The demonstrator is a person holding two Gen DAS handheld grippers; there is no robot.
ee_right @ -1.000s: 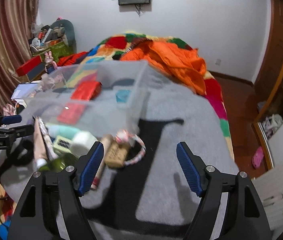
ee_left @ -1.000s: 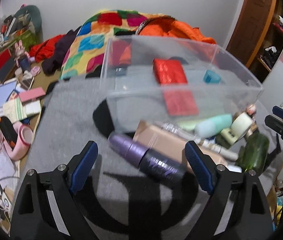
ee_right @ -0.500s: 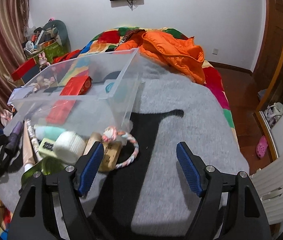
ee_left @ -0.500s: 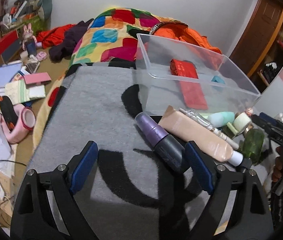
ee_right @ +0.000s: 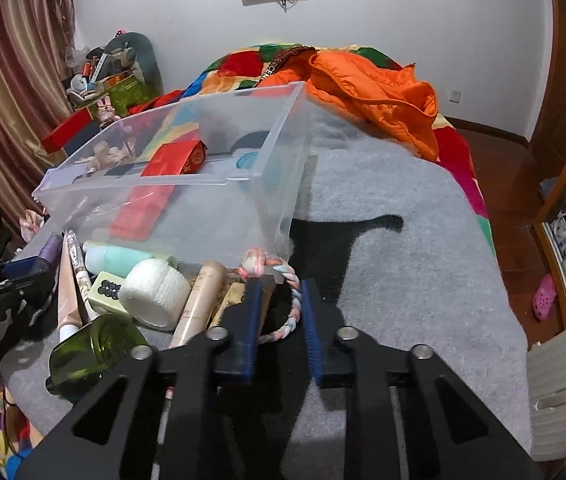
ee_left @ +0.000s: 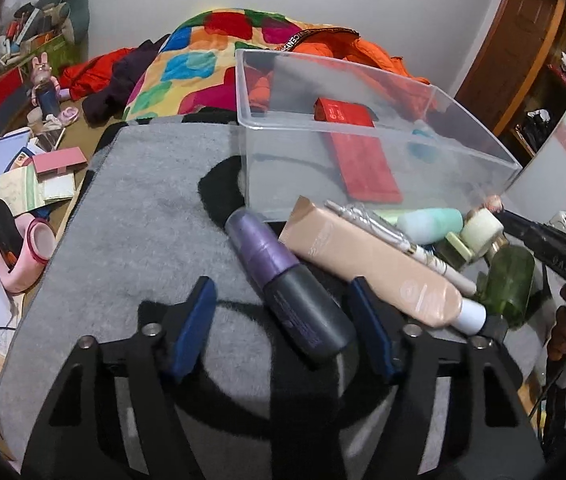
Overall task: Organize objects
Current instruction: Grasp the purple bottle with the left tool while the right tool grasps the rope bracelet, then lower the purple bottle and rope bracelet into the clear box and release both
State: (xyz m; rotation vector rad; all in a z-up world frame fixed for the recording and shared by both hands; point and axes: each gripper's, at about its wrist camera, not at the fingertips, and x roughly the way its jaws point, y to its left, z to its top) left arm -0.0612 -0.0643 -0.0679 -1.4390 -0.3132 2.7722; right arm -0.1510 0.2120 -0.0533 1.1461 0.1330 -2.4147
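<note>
A clear plastic bin (ee_left: 367, 168) (ee_right: 219, 184) stands on a grey mat and holds a red box (ee_left: 343, 112) (ee_right: 177, 158). Cosmetics lie in front of it. My left gripper (ee_left: 283, 300) is open, its fingers on either side of the dark cap end of a purple bottle (ee_left: 283, 276). A beige tube (ee_left: 371, 264) lies beside it. My right gripper (ee_right: 279, 296) has narrowed around a pink and white braided ring (ee_right: 283, 300); its pads seem not quite closed on it. A white roll (ee_right: 155, 294) and a green bottle (ee_right: 95, 348) lie to its left.
A mint bottle (ee_left: 431, 220) and a white pen (ee_left: 399, 240) lie by the bin's front wall. An orange jacket (ee_right: 371, 88) and a colourful quilt (ee_left: 203, 60) lie behind the mat. Clutter (ee_left: 15, 184) covers the floor at left. A door (ee_left: 523, 32) is at right.
Both grippers have narrowed. The left has moved in over the purple bottle. The right has closed in around the braided ring.
</note>
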